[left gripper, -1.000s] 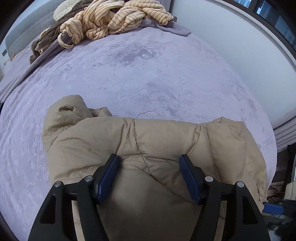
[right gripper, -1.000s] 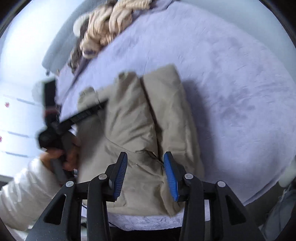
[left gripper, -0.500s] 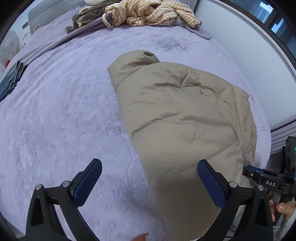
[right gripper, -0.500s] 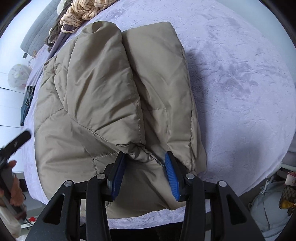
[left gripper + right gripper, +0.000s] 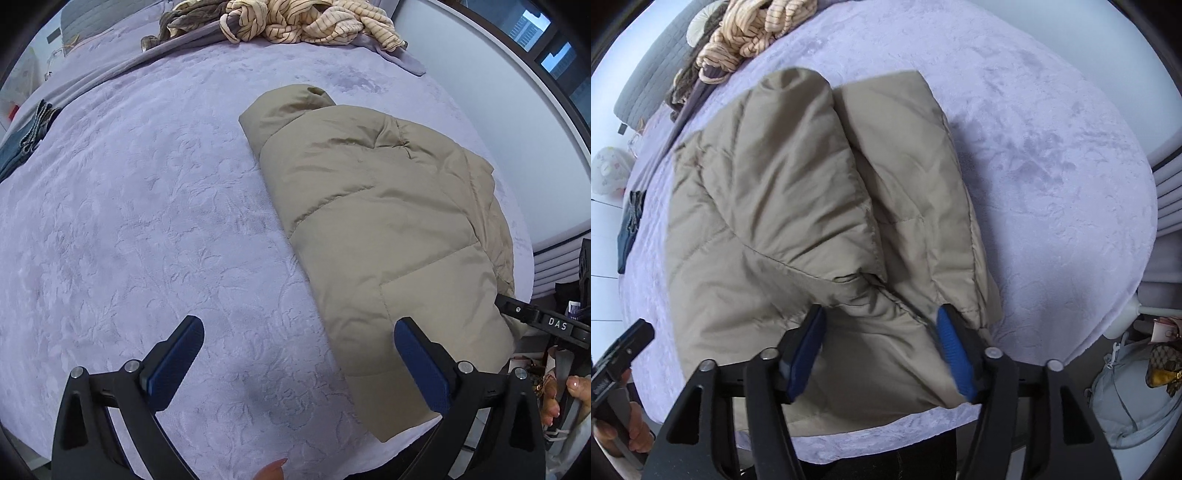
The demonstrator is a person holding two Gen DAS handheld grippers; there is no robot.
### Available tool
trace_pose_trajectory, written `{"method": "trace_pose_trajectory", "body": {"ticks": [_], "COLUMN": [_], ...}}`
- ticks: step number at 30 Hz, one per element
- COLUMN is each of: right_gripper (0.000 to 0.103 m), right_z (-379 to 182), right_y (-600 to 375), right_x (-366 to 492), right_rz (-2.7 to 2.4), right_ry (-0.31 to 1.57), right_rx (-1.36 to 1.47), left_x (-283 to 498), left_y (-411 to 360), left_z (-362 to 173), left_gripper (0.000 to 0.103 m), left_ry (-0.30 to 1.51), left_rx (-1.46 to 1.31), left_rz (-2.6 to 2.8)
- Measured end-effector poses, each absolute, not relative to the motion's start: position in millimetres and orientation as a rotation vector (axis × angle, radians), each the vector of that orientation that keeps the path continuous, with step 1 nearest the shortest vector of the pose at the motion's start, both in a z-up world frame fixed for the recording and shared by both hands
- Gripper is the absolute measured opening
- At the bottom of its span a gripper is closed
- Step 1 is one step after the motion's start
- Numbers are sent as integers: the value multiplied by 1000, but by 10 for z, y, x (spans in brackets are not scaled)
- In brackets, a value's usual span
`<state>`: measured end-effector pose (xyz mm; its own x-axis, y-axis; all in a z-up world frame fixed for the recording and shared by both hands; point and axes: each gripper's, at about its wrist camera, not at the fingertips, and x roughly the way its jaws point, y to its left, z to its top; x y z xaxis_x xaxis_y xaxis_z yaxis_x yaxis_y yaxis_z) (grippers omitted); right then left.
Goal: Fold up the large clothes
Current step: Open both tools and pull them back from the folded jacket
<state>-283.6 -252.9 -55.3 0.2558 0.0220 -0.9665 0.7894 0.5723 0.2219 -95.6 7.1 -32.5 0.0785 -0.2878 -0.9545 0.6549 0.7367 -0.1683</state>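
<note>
From my left wrist camera I see the left gripper (image 5: 295,369) spread as wide as it goes, its blue pads (image 5: 175,363) hanging over the lavender bedspread (image 5: 129,221) with nothing between them; the right-hand pad only overlaps the edge of the puffer jacket (image 5: 376,221) in the picture, and I cannot tell that it touches it. The tan jacket lies folded into a long bundle on the right side of the bed in this view, one rounded end pointing toward the far end of the bed and the other near the edge closest to me. From the right wrist camera, the right gripper (image 5: 879,347) points steeply down at the near end of the jacket (image 5: 775,206), and its jaws are opening: the padded fabric bulges up between the two blue pads, but the pads look to be coming off it rather than pinching it (the right one is motion-blurred, so I am reading that loosely). On this side two quilted folds lie side by side, meeting in a seam that runs down toward the claw. At the far end of the bed sits a heap of striped cream clothing (image 5: 306,18), and some dark denim (image 5: 26,140) lies at the left edge.
</note>
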Motion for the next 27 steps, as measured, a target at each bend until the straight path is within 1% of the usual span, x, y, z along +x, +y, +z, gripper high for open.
{"method": "trace_pose_trajectory", "body": {"ticks": [1, 4, 7, 8, 17, 27], "right_gripper": [73, 73, 80, 80, 81, 85], "right_z": [-503, -375, -273, -254, -418, -665], "right_y": [-2521, -2527, -2612, -2651, -3235, -3657], "right_x": [-2808, -2727, -2676, -2651, -2422, -2417], "right_rz": [-604, -581, -557, -543, -441, -283], "right_ry": [1208, 1200, 1186, 1183, 1231, 1211], "right_rx": [820, 802, 799, 800, 791, 838], "left_x": [-944, -916, -892, -886, -807, -651], "left_y": [74, 51, -25, -55, -454, -571], "left_z": [-314, -314, -364, -383, -546, -808], "left_gripper": [103, 103, 103, 103, 103, 103], "left_ry": [1312, 1328, 1341, 1345, 1407, 1517], "left_rx": [341, 326, 332, 334, 284, 97], "left_rz": [-727, -723, -716, -709, -644, -689]}}
